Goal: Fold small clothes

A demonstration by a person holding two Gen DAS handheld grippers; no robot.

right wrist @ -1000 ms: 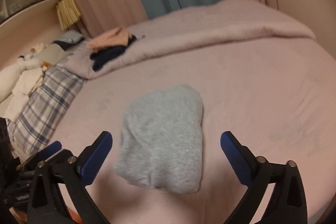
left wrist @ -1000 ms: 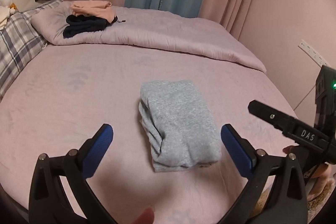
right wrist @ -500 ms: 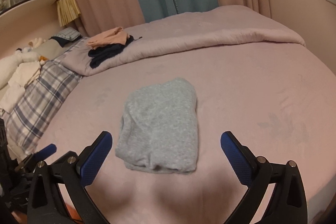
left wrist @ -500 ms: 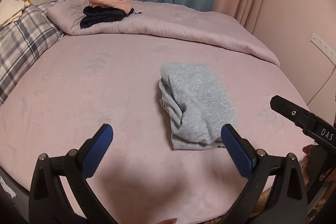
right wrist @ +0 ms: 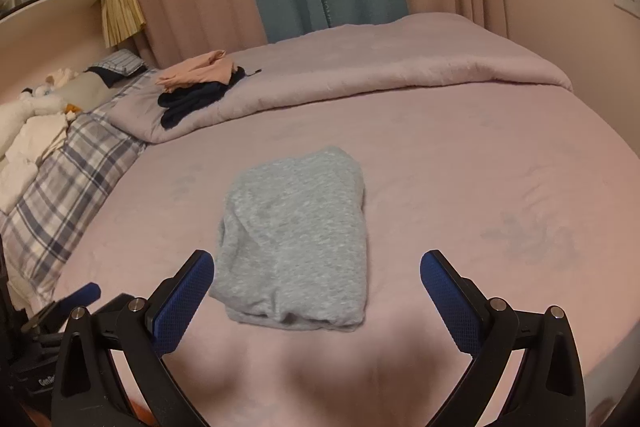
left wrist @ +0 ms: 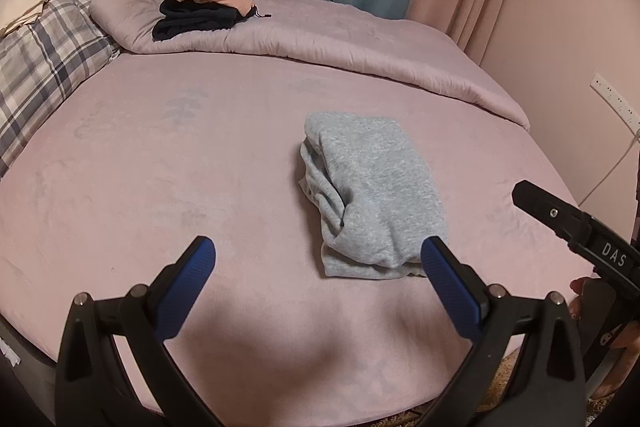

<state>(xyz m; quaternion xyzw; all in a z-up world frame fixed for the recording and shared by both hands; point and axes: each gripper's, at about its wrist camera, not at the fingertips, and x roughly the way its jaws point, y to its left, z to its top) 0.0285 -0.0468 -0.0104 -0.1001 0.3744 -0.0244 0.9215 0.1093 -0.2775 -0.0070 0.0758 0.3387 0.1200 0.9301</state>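
Both tongs gape wide, empty: right gripper (right wrist: 316, 277) frames the grey folded garment (right wrist: 296, 239) at lower centre, long axis running up-frame; left gripper (left wrist: 318, 263) sits leftward.

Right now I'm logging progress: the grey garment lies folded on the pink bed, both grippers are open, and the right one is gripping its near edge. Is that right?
Not quite. The right gripper grips nothing: in the right wrist view its jaws stand wide apart, empty. The grey garment does lie folded on the pink bed, and the left gripper is open too.
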